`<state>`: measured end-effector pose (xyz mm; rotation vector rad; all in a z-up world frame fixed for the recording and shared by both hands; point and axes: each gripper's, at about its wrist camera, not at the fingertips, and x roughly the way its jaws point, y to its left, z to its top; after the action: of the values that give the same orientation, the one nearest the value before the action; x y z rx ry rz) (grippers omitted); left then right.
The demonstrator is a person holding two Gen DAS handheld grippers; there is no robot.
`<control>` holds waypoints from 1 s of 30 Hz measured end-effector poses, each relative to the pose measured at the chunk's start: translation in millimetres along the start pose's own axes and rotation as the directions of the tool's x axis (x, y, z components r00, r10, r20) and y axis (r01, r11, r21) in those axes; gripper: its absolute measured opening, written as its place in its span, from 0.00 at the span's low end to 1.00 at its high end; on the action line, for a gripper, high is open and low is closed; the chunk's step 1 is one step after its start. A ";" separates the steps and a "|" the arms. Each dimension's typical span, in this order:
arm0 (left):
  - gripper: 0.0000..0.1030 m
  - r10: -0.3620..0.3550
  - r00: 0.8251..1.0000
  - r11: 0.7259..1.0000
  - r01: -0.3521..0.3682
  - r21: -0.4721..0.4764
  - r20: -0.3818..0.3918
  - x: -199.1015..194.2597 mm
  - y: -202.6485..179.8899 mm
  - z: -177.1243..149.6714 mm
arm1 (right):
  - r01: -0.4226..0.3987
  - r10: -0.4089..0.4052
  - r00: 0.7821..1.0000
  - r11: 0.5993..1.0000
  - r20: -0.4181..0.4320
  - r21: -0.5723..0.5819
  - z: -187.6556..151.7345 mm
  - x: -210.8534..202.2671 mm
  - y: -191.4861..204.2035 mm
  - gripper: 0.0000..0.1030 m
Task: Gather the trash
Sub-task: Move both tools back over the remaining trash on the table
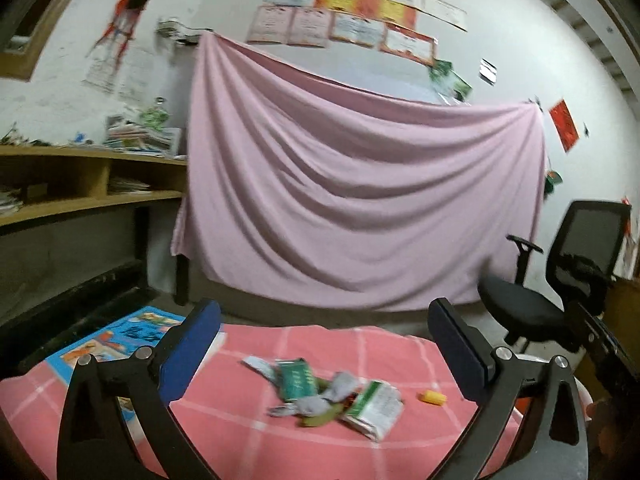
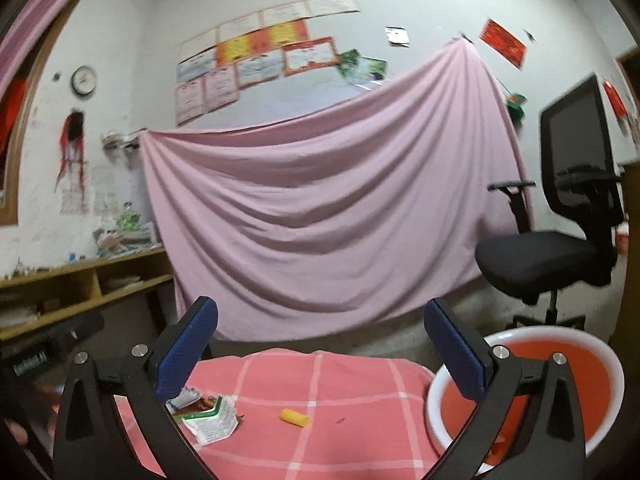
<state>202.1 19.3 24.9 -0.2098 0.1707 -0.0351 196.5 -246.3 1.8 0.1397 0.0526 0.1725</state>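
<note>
1. Blue-padded fingers of the left gripper (image 1: 324, 320) stand wide apart with nothing between them, above the near part of a pink checked cloth (image 1: 248, 440).
2. Spread just as wide, the right gripper (image 2: 320, 320) holds nothing either; its view looks over the same cloth (image 2: 320, 432).
3. Trash lies loose on the cloth: a heap of wrappers (image 1: 332, 396) with a green packet (image 1: 298, 380) on its left side and a crumpled green-and-white carton (image 1: 374, 406) on its right. In the right wrist view the carton (image 2: 210, 422) sits just beside that gripper's left finger.
4. A small yellow piece (image 1: 432, 397) lies apart from the heap, to its right; the right wrist view shows it (image 2: 294, 417) alone near the middle of the cloth.
5. An orange-red basin with a white rim (image 2: 612, 364) sits just beside the cloth's right edge, partly behind the right gripper's right finger.
6. A colourful book (image 1: 120, 340) lies at the cloth's far left corner.
7. Farther back, a black office chair (image 2: 560, 216) stands on the right and a wooden shelf (image 1: 80, 176) on the left.
8. A pink sheet (image 1: 360, 184) hangs across the white back wall, below a row of papers (image 1: 352, 12).
</note>
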 end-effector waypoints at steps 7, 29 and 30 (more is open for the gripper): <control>0.98 0.046 0.999 0.999 -0.046 -0.017 0.015 0.1 31.6 -3.7 | -0.024 0.023 1.000 0.994 -0.009 -0.111 -11.6 7.1 24.1 1.00; 0.89 0.020 0.913 0.999 -0.003 0.043 -0.407 79.9 33.0 -43.5 | -0.002 -0.013 0.884 1.000 -0.468 -0.031 -48.4 93.3 10.7 0.99; 0.85 0.014 0.906 0.999 0.004 0.042 -0.422 82.5 32.0 -45.3 | 0.004 -0.010 0.869 1.000 -0.494 -0.013 -50.5 97.8 6.9 0.96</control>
<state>276.2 37.1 -39.0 -0.1573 0.6045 -0.0788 288.3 -215.8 -51.1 0.0804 0.5670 0.1984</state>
